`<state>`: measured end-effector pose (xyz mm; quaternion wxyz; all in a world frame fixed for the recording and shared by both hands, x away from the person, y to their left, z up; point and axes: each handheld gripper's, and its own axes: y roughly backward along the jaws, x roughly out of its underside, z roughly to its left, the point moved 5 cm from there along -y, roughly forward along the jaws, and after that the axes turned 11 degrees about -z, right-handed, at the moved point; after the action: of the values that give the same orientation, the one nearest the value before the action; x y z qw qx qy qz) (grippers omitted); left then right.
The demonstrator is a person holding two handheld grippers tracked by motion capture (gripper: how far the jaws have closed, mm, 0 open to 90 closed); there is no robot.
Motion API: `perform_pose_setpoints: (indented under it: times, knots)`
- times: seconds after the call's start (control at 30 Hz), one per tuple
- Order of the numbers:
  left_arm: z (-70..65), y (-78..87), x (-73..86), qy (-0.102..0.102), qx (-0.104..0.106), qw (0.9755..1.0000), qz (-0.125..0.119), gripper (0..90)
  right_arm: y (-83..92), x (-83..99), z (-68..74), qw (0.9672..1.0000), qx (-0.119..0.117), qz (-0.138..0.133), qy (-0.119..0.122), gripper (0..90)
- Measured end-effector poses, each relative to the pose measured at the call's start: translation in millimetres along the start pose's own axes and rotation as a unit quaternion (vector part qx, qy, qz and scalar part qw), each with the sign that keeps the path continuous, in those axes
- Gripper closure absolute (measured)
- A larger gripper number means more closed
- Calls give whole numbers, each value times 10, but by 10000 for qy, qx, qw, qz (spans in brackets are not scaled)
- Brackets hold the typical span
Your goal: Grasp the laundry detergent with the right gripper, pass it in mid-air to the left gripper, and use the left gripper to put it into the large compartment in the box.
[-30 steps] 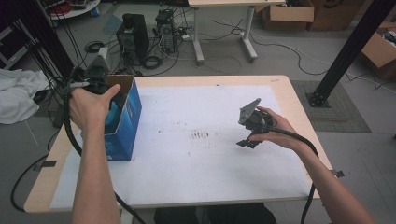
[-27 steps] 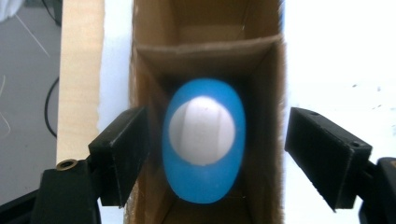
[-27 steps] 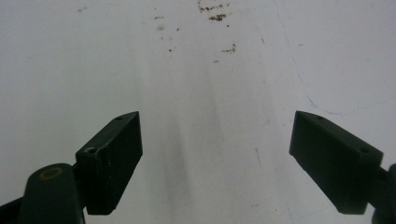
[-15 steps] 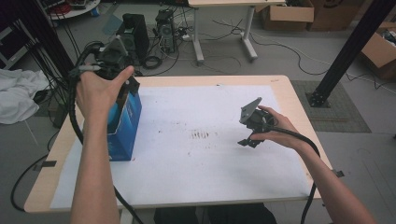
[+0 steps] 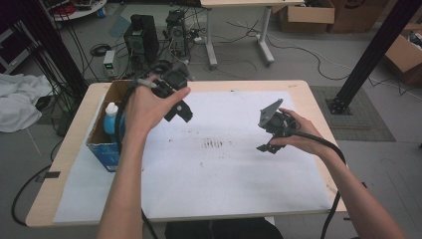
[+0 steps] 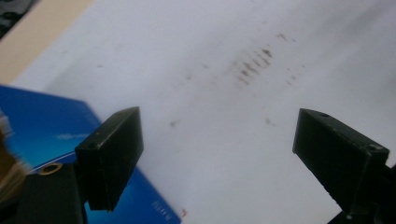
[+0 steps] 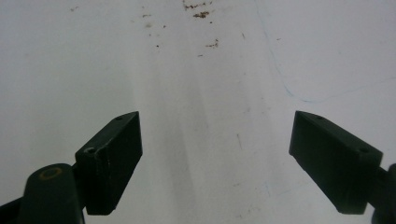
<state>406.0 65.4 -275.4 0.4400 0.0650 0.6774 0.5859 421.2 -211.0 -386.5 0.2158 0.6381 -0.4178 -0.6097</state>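
Observation:
An open blue cardboard box [image 5: 107,152] stands at the table's left edge, with a blue bottle [image 5: 110,119] with a white cap upright inside it. My left gripper [image 5: 181,110] hangs over the white paper just right of the box. Its jaws have just been opening and stand wide with nothing between them. In the left gripper view the left gripper [image 6: 217,140] looks down on stained paper, with the blue box [image 6: 51,130] at lower left. My right gripper [image 5: 263,135] is held above the paper's right half, open and empty. The right gripper [image 7: 215,140] faces bare paper.
A white paper sheet [image 5: 224,189] with brown smudges [image 5: 214,144] covers most of the wooden table [image 5: 64,164]. Behind the table are computer towers [image 5: 142,30], cables and a desk leg [image 5: 211,40]. A black post [image 5: 370,55] and cardboard boxes [image 5: 308,17] stand at the right.
My left hand has swung from above the box rightward to over the paper, and the bottle now stands uncovered in the box. The right hand has stayed put.

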Motion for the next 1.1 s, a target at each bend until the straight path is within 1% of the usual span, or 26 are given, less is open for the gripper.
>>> perform_pose_setpoints:
  times: [0.07, 0.1, 0.13, 0.17, 0.2, 0.27, 0.37, 0.47, 0.6, 0.63, 0.77, 0.8, 0.9, 1.1]
  knots:
    - [-75, -143, 43, -86, 104, 9999, 88, 169, 26, -26, -11, 10000, 19, -16, 19, 171]
    - [-101, -213, 69, -127, 124, 9997, 151, 169, 37, -38, -13, 10000, 25, -26, 25, 171]
    - [-122, -282, 92, -147, 110, 9997, 188, 169, 48, -48, -15, 10000, 26, -28, 35, 171]
    - [-139, -347, 118, -235, 93, 9993, 268, 170, 60, -57, -17, 10000, 23, -29, 45, 171]
    - [-160, -407, 144, -260, 96, 9990, 358, 170, 68, -63, -18, 10000, 33, -36, 43, 172]
    - [-209, -516, 186, -304, 142, 9983, 485, 171, 86, -69, -27, 10000, 37, -35, 42, 171]
    - [-280, -645, 225, -414, 190, 9972, 592, 171, 99, -63, -40, 10000, 40, -12, 25, 172]
    - [-329, -730, 244, -455, 223, 9966, 643, 171, 102, -53, -51, 10000, 34, 10, 12, 173]
    - [-353, -789, 248, -484, 255, 9962, 671, 171, 99, -38, -60, 10000, 38, 58, 8, 174]
    - [-352, -789, 244, -498, 242, 9962, 675, 171, 99, -36, -62, 10000, 47, 64, 1, 174]
    - [-345, -768, 223, -485, 276, 9968, 564, 171, 108, -31, -69, 10000, 55, 82, 1, 174]
    - [-349, -766, 224, -455, 286, 9970, 552, 171, 110, -29, -71, 9999, 58, 92, -3, 175]
    - [-346, -762, 229, -510, 264, 9967, 566, 171, 112, -26, -76, 9999, 76, 101, -2, 174]
    - [-365, -752, 230, -486, 298, 9969, 545, 171, 114, -27, -70, 9999, 68, 129, 6, 174]
